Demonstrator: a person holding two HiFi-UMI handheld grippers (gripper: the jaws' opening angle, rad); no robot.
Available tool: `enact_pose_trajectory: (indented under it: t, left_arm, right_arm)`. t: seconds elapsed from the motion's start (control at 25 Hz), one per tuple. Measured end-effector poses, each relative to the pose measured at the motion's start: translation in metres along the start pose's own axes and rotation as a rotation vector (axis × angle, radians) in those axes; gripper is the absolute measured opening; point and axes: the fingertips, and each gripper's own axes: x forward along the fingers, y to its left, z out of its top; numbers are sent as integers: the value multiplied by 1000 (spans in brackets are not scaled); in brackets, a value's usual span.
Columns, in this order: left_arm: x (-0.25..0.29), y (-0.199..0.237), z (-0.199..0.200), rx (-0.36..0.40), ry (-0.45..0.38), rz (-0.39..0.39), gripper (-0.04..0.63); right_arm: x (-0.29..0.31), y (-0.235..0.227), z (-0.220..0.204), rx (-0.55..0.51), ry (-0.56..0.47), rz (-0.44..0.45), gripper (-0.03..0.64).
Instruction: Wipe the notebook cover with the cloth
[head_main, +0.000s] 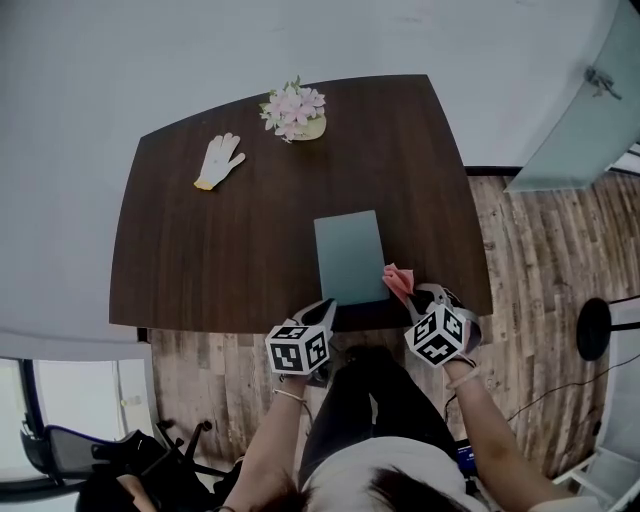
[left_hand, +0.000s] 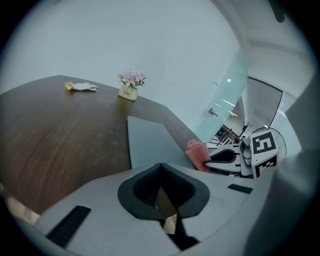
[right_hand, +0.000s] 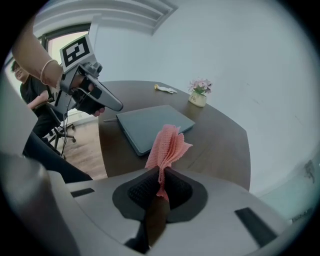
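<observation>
Right claw (right_hand: 161, 184) pinches cloth (right_hand: 168, 144) just beside notebook (right_hand: 147, 126).

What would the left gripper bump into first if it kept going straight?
Probably the notebook. The left gripper points right at its near edge, and nothing lies between them. Its height is hard to judge, so it might skim over the top instead.

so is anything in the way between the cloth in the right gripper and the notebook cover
Nothing visible. The right gripper is shut on the cloth just beside the notebook, at its near right corner, and the cover is bare. The glove and the flowers sit far back on the table.
</observation>
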Motion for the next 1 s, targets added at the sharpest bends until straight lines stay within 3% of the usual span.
enact_pose_trajectory:
  t: [0.24,0.6,1.0]
  left_arm:
    - [-7,-11,17,10,-63,18,18]
    - [-37,-48,69,126,-231,38,18]
    - [-86,-85,118,241,-374,2,18]
  right_arm:
    - [-21,-19,12,86,-92,-29,32]
    - [-60,-39,58,166,-275,-47,32]
    - [-114,-33,105,216,-421,-117,32]
